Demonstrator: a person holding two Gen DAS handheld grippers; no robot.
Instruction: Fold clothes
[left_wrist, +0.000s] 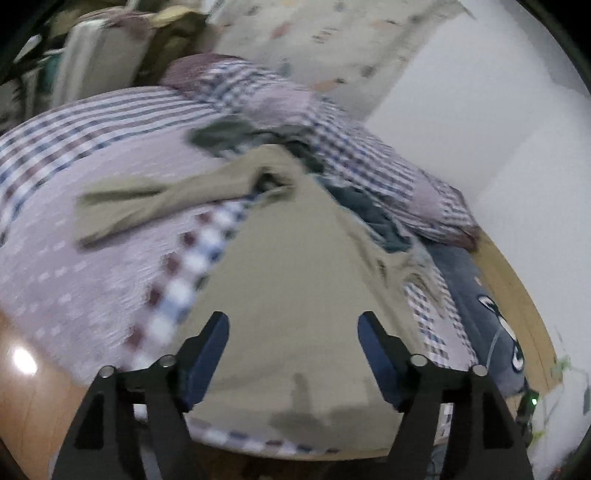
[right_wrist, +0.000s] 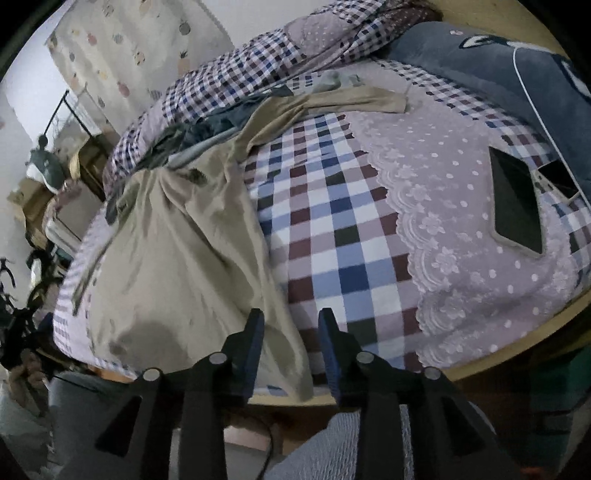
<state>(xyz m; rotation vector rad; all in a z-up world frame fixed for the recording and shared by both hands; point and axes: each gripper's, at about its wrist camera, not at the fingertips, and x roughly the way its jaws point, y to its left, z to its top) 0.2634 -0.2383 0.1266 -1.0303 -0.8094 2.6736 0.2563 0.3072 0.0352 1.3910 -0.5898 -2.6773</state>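
Right wrist view, item one: khaki garment (right_wrist: 177, 258), apparently a long-sleeved top or similar, lying on the bed (right_wrist: 332, 229) over a checked cover, its body spread toward the near edge with a corner hanging past it, one sleeve (right_wrist: 354, 99) stretched away across the checks. Condition: rumpled, deep creases along the right side, bunched where it meets a heap of dark clothes (right_wrist: 207, 125) against the rolled checked quilt (right_wrist: 236, 77). Fold status: no crisp fold visible; garment lies open rather than stacked, so folding of this piece remains to be done, and the dark heap likewise looks unfolded. Right gripper (right_wrist: 291, 332): jaws parted, holding nothing, poised over the garment's near edge. Left wrist view (blurred): left gripper (left_wrist: 293, 345), jaws spread wide, empty, hovering over the khaki body (left_wrist: 288, 280). Sundries: phone (right_wrist: 517, 199) and a second device with white cable on the lilac lace panel, well apart from the garment; blue plush pillow (right_wrist: 498, 62) beyond.
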